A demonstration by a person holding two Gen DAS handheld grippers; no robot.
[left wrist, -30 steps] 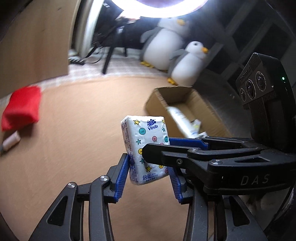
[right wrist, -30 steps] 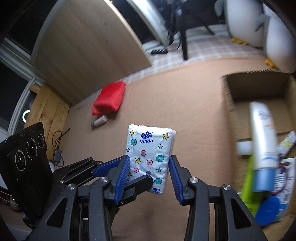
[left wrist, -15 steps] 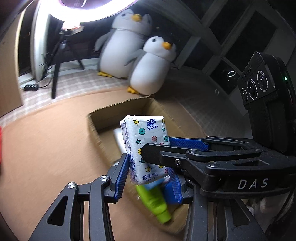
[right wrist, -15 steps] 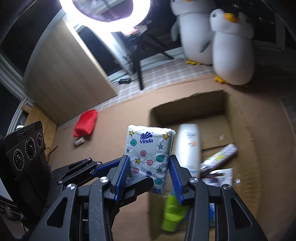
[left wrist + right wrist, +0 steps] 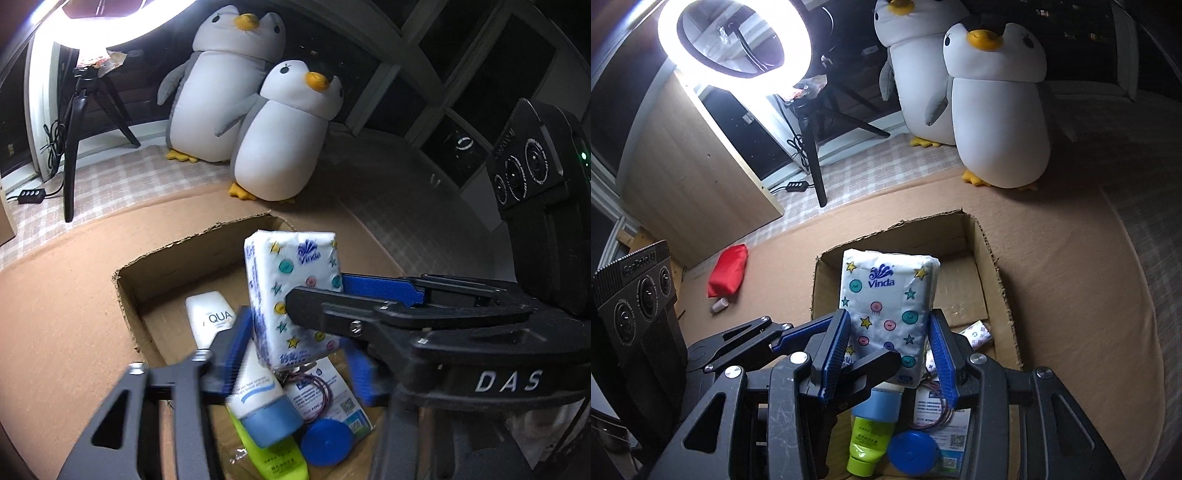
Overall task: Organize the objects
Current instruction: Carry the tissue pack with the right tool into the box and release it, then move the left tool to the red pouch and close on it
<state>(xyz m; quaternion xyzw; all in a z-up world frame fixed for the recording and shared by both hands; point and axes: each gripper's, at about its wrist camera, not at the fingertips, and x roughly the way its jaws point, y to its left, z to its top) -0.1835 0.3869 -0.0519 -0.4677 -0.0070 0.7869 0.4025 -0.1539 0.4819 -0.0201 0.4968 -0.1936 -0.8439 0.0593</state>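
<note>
A: What we see first is the tan mat (image 5: 1071,295) on the floor, and past its far edge two plush penguins (image 5: 280,136) side by side, with a lit ring light (image 5: 735,40) on a tripod to their left.

B: On the mat sits the open cardboard box (image 5: 997,273). Inside we make out a white tube with a blue cap (image 5: 255,384), a green tube (image 5: 864,443), a blue round lid (image 5: 325,441) and a printed packet (image 5: 332,391).

A: Well apart from the box, near the wooden panel, lies a red pouch (image 5: 728,269) with a small cylinder (image 5: 719,305) just beside it.

B: Our tissue pack (image 5: 886,306) hangs upright above the box. The right gripper (image 5: 892,354) has its blue pads pressed on both sides of the pack's lower part.

A: The left gripper (image 5: 295,354) is spreading its jaws; the pack stands between them, and its pads look clear of the wrapper, though they are blurred.
</note>
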